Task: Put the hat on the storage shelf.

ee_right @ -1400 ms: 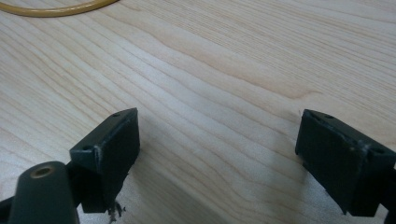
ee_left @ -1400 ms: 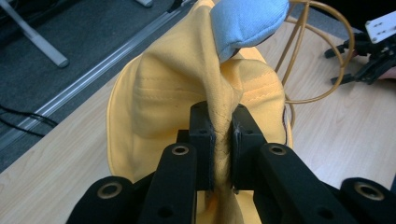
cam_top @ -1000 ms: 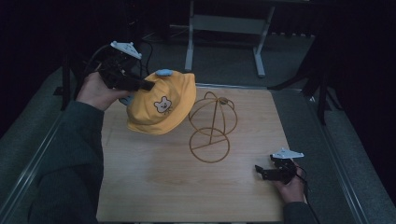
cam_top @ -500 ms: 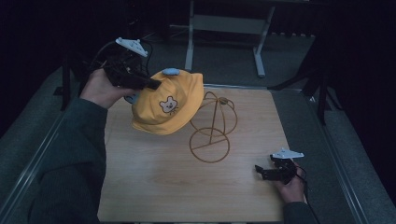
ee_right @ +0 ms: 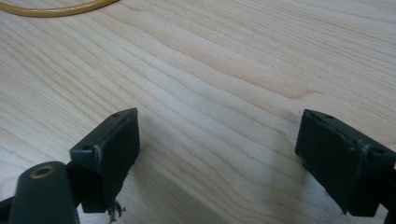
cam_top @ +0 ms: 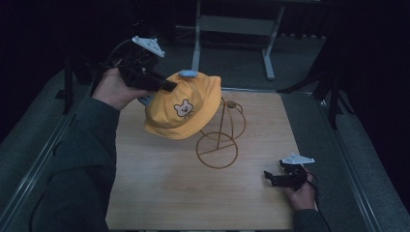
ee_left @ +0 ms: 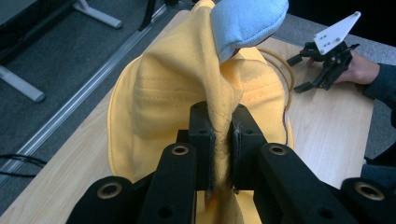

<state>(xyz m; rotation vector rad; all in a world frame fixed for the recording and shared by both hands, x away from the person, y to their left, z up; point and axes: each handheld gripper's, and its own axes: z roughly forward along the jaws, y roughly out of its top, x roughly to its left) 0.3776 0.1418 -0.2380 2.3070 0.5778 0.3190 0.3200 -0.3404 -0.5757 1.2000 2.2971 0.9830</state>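
Holding a yellow hat [cam_top: 186, 108] in the air over the rear left part of the wooden bench [cam_top: 159, 193], the left gripper [cam_top: 162, 86] has its jaws pinched tight on a gathered fold of the fabric; left gripper view confirms cloth squeezed between the pads [ee_left: 205, 140], with a pale blue ear-like tab [ee_left: 245, 23] sticking up beyond. Hat hangs just beside and partly in front of a wire stand [cam_top: 220, 137], brim drooping toward the stand's domed top; cannot tell if it touches. Right gripper [cam_top: 280, 179] rests low near the front right corner, well apart from the hat, jaws spread wide with nothing between them, only bare wood grain seen past them in the right gripper view. Likely aim: seating the hat on the stand. Risks: thin fold slipping from the pinch and the hat dropping; floppy brim snagging on the wire; a sideways nudge tipping the light stand, since nothing steadies its base ring [cam_top: 216, 153].
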